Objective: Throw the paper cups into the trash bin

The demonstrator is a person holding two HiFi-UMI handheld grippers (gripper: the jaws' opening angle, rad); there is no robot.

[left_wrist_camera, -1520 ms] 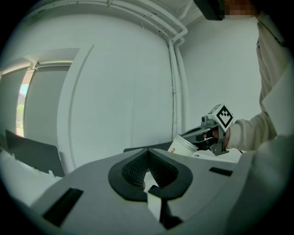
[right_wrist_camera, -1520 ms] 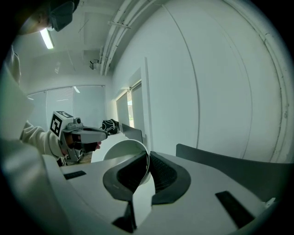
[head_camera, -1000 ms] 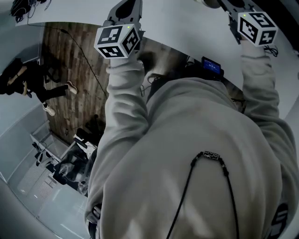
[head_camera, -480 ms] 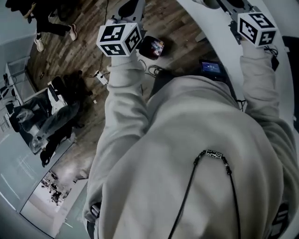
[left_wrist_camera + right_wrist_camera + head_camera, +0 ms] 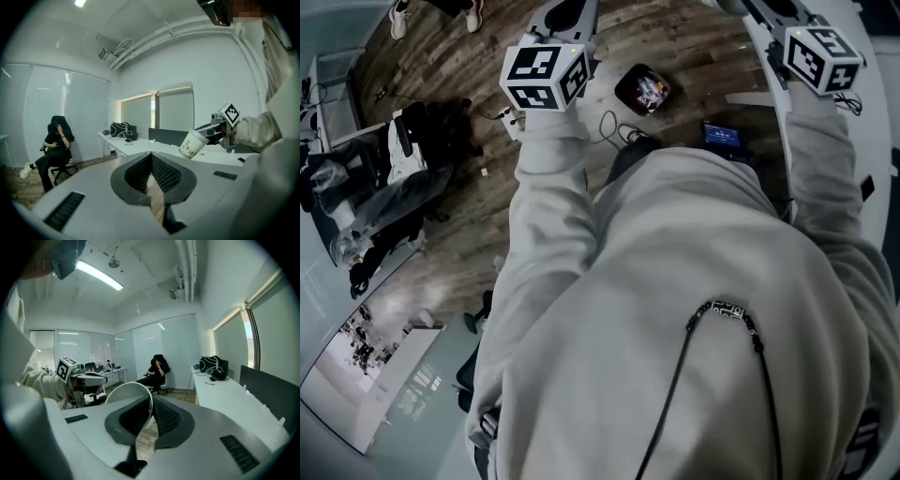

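Note:
My right gripper (image 5: 152, 401) is shut on the rim of a white paper cup (image 5: 127, 398), held up in the air. The left gripper view shows the same cup (image 5: 192, 144), with red print on it, tilted in the right gripper (image 5: 209, 132). My left gripper (image 5: 152, 157) has its jaws together with nothing between them. In the head view only the two marker cubes show, left (image 5: 546, 77) and right (image 5: 821, 58), with the jaws cut off at the top edge. A dark round trash bin (image 5: 644, 89) with coloured contents stands on the wooden floor between them.
A person in black sits on an office chair (image 5: 56, 145) by the glass wall. White desks (image 5: 234, 394) run along the window, one with a black bag (image 5: 121, 129). Cables and a small screen (image 5: 724, 136) lie on the floor; cluttered chairs (image 5: 403, 178) stand at the left.
The whole view has swung round: the white table has slid off to the right, and the wooden floor and the trash bin have come into view. Both arms stay raised.

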